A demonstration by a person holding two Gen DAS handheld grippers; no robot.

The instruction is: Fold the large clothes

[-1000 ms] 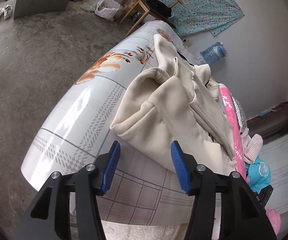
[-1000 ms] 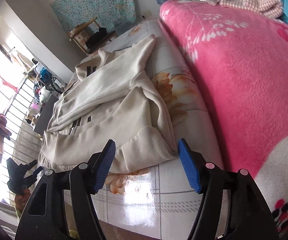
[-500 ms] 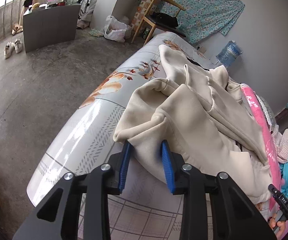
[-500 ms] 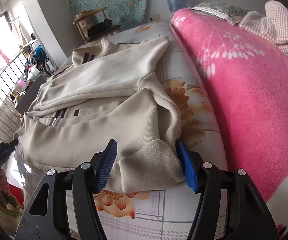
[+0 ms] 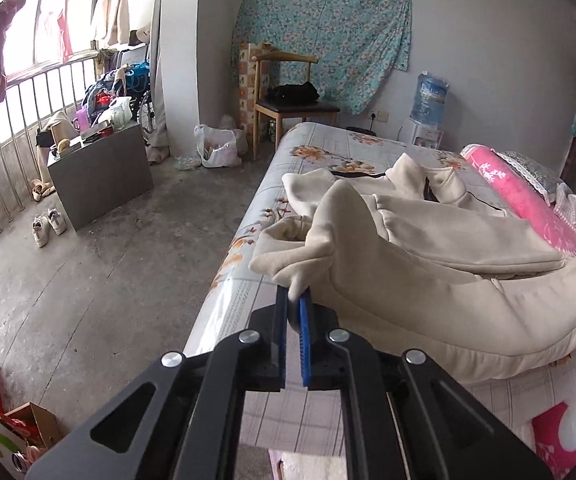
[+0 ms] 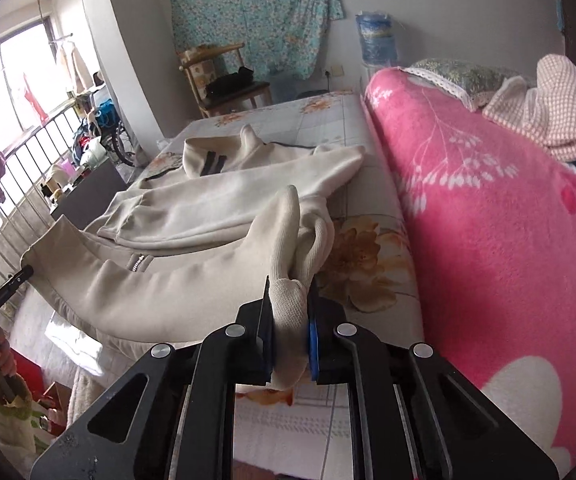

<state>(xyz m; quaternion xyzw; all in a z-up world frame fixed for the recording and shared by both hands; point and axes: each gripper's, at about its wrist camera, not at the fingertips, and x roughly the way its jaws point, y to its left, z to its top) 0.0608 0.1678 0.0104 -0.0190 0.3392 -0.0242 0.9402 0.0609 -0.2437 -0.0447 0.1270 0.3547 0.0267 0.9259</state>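
While the cream jacket [image 5: 440,280] lies on the bed [image 5: 320,140] beside the pink blanket [image 6: 488,200], both grippers have just been closing; left gripper [image 5: 294,300] pinches its hem corner, right gripper [image 6: 291,292] its ribbed hem; soft, thick, it will sag, so hold corners.

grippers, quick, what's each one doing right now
left gripper: just closed on the near hem corner of the cream jacket.
right gripper: just closed on the jacket's other hem corner.
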